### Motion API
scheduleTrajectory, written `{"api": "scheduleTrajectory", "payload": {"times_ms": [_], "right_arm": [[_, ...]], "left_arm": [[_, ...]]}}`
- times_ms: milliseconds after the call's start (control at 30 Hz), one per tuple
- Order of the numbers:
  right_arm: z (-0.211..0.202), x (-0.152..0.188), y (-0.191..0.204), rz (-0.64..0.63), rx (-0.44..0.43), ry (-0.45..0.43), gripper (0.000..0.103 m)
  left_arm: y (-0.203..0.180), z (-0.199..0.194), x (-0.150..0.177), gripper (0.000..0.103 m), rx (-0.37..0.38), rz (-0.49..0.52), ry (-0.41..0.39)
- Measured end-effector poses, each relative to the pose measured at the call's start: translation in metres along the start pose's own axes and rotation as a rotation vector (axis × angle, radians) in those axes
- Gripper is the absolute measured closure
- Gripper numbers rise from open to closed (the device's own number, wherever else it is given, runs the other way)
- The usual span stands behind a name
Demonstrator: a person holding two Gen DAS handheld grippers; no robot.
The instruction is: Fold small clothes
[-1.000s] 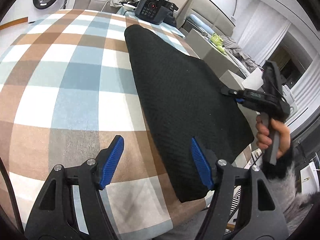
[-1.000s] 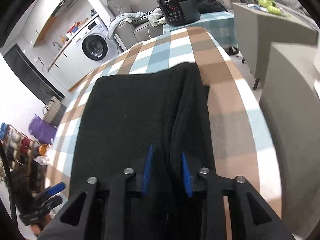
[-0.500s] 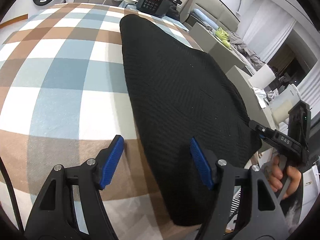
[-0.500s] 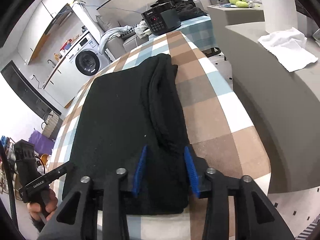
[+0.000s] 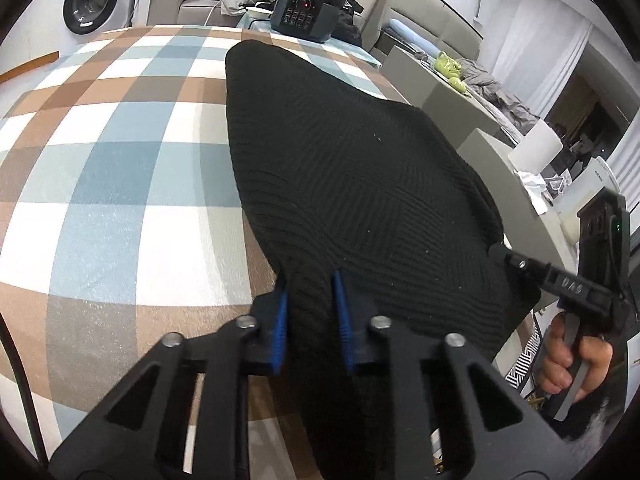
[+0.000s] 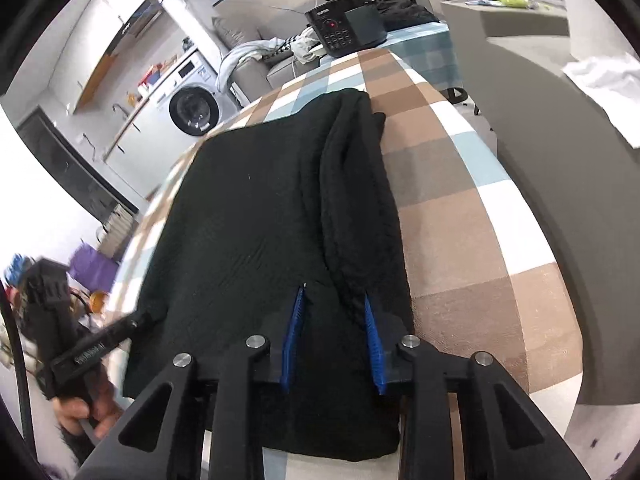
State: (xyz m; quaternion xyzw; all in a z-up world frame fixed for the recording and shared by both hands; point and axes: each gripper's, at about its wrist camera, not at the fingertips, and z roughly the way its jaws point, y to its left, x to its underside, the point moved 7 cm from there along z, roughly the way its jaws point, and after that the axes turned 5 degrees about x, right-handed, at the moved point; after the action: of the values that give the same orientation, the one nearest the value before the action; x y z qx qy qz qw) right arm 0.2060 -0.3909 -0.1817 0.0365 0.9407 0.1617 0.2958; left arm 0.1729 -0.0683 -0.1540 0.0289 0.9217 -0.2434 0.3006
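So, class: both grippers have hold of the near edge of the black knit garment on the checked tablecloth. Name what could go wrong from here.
1. The left gripper pinches only a narrow bit of the black knit garment; it may slip out when lifted.
2. The right gripper grips by a thick bunched ridge, so the fold may come out lumpy.
3. The garment lies close to the checked tablecloth edge and could slide off.

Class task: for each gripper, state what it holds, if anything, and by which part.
Both hold the black garment by its near edge: the left gripper at the near left corner, the right gripper near the right side, over the thick fold.
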Motion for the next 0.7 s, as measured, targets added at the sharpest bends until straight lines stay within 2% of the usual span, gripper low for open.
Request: {"api": "scheduleTrajectory", "payload": {"times_ms": [200,567,700], "right_arm": [[0.013,-0.004,0.019,-0.009,-0.017,0.013,0.074],[0.053,-0.010,0.091,-0.102,-0.079,0.055,0.074],[0.054,-0.010,0.094,-0.107,-0.072,0.052,0.074]], "left_arm": [[0.018,-0.009,-0.005,0.087,-0.018,-0.014,-0.023],[0.092,-0.051,-0.013,0.087,-0.108,-0.097,-0.090],[0.107,-0.062,-0.010,0.087,-0.108,-0.098,-0.094]]}}
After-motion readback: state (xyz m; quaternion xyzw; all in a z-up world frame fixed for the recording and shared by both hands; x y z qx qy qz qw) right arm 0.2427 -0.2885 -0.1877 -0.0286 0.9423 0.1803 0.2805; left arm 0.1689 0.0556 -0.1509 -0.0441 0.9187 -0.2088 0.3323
